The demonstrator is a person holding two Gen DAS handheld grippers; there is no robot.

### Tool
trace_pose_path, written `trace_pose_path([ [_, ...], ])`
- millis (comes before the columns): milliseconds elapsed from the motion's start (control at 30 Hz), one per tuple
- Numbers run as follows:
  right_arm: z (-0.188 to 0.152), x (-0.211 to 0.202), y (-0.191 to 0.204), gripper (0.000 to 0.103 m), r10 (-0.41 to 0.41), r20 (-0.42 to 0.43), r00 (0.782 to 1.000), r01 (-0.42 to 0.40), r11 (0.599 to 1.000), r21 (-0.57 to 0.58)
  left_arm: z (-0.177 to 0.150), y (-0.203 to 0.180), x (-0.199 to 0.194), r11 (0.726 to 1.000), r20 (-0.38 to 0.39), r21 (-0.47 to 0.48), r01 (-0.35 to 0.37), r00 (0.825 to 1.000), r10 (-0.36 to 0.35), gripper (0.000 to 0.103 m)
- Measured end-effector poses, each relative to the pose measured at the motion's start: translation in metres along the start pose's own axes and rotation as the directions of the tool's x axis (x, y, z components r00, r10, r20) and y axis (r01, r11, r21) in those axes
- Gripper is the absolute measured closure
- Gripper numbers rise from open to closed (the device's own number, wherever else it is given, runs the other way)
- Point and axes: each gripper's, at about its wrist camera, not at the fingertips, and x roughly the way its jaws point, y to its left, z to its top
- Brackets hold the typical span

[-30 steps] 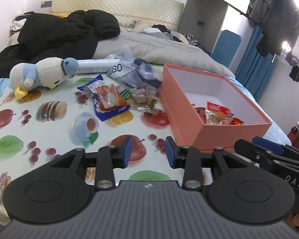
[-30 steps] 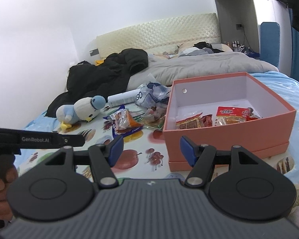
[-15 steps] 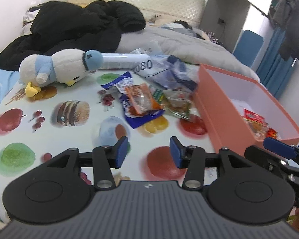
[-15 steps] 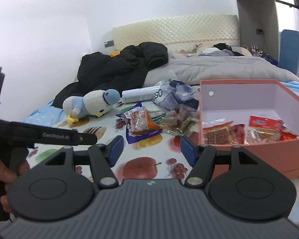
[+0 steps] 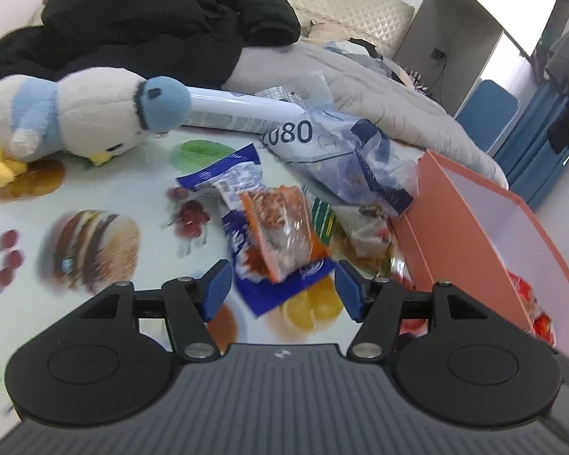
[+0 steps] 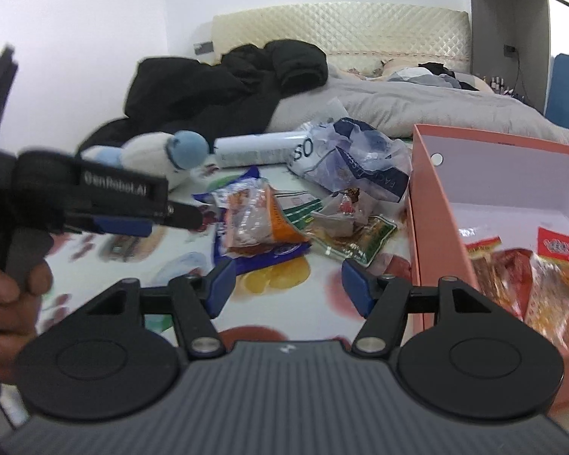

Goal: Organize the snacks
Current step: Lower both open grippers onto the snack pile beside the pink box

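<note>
A pile of snack packets lies on the fruit-print cloth: an orange packet (image 5: 280, 223) (image 6: 254, 220) on top of a blue one (image 5: 280, 288), and a green-and-clear packet (image 5: 364, 227) (image 6: 352, 231) beside them. To their right stands a salmon box (image 5: 459, 223) (image 6: 432, 235) with red packets (image 6: 512, 265) inside. My left gripper (image 5: 282, 290) hovers just short of the orange and blue packets, its jaws opening with nothing pressed between them. My right gripper (image 6: 288, 284) is open, empty, near the box's left wall. The left gripper (image 6: 140, 223) also shows from the side in the right wrist view.
A plush penguin (image 5: 76, 117) (image 6: 163, 155) lies at the back left, with a white tube (image 5: 242, 113) and a crumpled clear bag (image 5: 345, 151) behind the snacks. Black coats (image 5: 140, 26) and a grey duvet (image 5: 390, 94) cover the bed beyond. A hand (image 6: 7, 292) holds the left gripper.
Both grippers have moved forward and down toward the snack pile, away from the box front. The left jaws have spread wider. The right jaws stay as wide as before.
</note>
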Motion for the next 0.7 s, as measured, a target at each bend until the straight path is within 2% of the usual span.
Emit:
trace_pose_path([
  [167,0.004,0.037,-0.002,0.039,-0.077,0.016,0.997,0.077,0.996,0.039,0.014,0.013,0.040,0.995,-0.026,-0.080,0.063,0.998,-0.065,0.038],
  [367,0.013,0.077,-0.007,0.039,-0.166,0.059,0.984,0.162,0.985,0.065,0.022,0.025,0.078,0.986,-0.072,-0.156,0.064,0.995,-0.076,0.038],
  [567,0.019,0.105,-0.017,0.039,-0.184,0.048,0.982,0.178,0.979,0.101,0.021,0.026,0.098,0.985,-0.110,-0.164,0.056,0.991,-0.075,0.039],
  [600,0.019,0.110,-0.017,0.039,-0.191,0.046,0.980,0.186,0.978,0.092,0.020,0.026,0.099,0.985,-0.108,-0.163,0.060,0.991,-0.079,0.041],
  [667,0.020,0.118,-0.018,0.039,-0.185,0.033,0.982,0.182,0.979,0.092,0.019,0.024,0.102,0.987,-0.109,-0.148,0.065,0.991,-0.082,0.053],
  [700,0.020,0.122,-0.019,0.039,-0.186,0.026,0.982,0.183,0.978,0.097,0.019,0.023,0.103,0.988,-0.115,-0.144,0.063,0.990,-0.080,0.056],
])
